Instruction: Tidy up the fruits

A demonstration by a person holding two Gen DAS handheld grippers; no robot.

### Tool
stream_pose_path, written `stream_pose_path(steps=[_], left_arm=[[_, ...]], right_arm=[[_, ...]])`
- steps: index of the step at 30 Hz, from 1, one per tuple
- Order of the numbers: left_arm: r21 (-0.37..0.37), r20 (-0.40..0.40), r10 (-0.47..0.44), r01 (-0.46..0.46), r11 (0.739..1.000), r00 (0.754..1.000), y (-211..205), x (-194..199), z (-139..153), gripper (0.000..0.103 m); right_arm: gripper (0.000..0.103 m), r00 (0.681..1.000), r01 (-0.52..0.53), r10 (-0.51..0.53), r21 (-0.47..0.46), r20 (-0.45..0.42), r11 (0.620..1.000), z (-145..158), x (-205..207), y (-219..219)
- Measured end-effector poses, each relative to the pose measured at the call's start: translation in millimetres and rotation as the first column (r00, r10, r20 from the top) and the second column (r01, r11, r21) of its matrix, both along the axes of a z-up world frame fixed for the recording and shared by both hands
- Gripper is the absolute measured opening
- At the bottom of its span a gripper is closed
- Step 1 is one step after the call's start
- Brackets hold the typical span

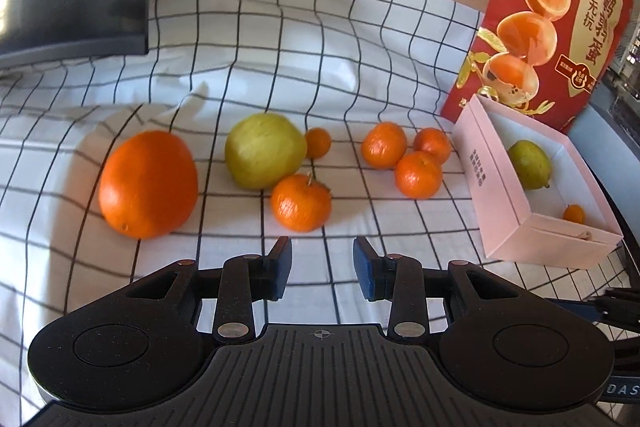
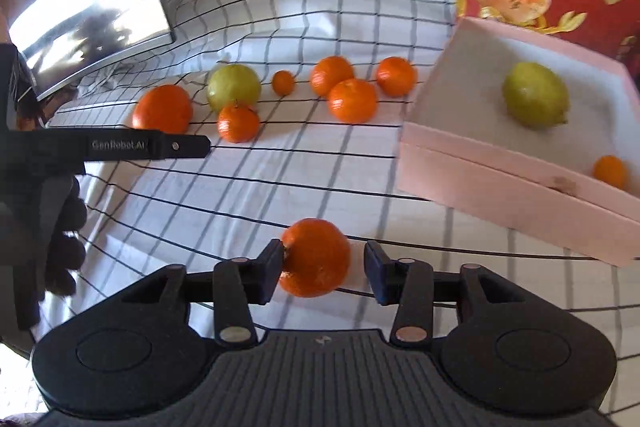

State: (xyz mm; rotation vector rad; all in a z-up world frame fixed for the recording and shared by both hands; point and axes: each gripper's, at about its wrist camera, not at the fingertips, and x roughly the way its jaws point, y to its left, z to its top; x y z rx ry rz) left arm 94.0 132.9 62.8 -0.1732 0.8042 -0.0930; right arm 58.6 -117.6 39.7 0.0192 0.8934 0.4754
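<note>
Pink box (image 1: 504, 187) is cut off at the right edge in the right wrist view; a green lemon (image 2: 535, 95) and a small orange fruit (image 2: 610, 171) lie inside it. Left of the box, on the checked cloth (image 1: 280, 27), lie loose mandarins (image 1: 418, 174), a yellow-green citrus (image 1: 263, 151) and a big orange (image 1: 148, 183). Right tongs (image 2: 324, 273): mandarin (image 2: 314, 259) between the jaws, left pad touching, gap at the right pad, so not clamped. Left tongs (image 1: 322, 273) nearly closed, empty. A red carton (image 1: 560, 19) stands behind the box, with a dark monitor (image 2: 92, 15) far left and blurred.
</note>
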Motion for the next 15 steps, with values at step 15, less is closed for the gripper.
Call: stream_pose_path(steps=[15], left_arm=[[0.059,0.034,0.030,-0.032,0.998,0.999,-3.3,7.7,0.0,0.038]], right_arm=[[0.058,0.994,0.070,-0.063,-0.070,0.093,0.995,4.3,-15.8,-30.2]])
